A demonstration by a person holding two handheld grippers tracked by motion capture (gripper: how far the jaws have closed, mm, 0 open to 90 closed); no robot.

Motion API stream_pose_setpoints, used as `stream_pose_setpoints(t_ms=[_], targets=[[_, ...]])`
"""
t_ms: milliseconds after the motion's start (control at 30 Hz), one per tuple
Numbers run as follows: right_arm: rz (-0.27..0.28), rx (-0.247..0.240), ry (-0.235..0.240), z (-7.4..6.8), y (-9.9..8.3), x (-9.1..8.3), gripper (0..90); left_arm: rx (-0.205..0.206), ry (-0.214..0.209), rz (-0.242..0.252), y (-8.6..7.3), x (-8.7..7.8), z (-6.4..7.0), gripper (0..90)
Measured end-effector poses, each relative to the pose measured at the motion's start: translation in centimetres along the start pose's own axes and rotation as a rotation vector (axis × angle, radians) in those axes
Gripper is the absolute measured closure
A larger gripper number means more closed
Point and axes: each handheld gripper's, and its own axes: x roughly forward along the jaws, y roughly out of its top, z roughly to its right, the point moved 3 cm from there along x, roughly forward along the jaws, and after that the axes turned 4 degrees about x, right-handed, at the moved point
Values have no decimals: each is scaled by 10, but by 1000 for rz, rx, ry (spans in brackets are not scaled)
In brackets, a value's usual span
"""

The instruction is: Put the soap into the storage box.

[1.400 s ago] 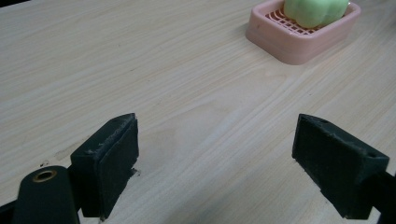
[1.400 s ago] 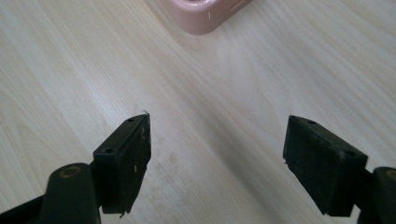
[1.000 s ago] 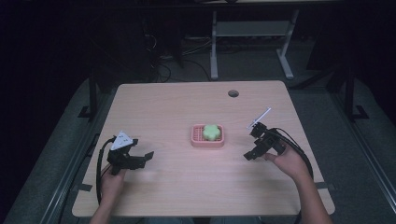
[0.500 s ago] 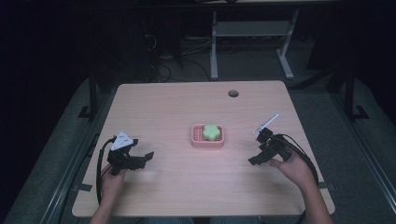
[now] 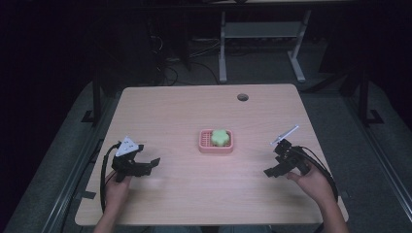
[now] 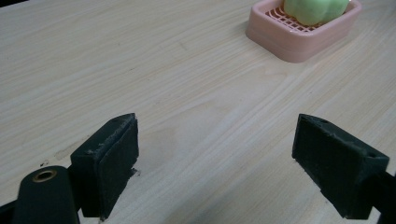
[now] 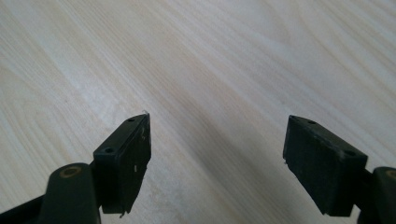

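No text, label or number seems readable anywhere in these dim views.

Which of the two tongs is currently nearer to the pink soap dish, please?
Right, narrowly. The right tongs sit apart from the pink soap dish, to its right and nearer the person; the left tongs sit slightly farther off at its left.

L gripper [image 5: 145,165] sits lower left of high view, held by L hand [image 5: 116,187], jaws wide apart, nothing btwn. R gripper [image 5: 273,165] lower right, R hand [image 5: 311,182] behind it, jaws also spread wide, empty. Forearms enter from bottom edge.
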Motion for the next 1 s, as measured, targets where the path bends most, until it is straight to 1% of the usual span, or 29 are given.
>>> stream_pose_setpoints(t_ms=[167, 467, 867, 1000], targets=[[-1, 8, -1, 0, -7, 2, 229, 1, 0, 0, 0, 1, 0, 144], [26, 23, 3, -1, -20, 0, 229, 0, 0, 5, 0, 1, 1, 144], [47, 30, 3, -8, -36, 1, 229, 3, -1, 5, 0, 1, 1, 144], [60, 24, -9, -11, -39, 0, 229, 10, -1, 1, 0, 1, 1, 144]])
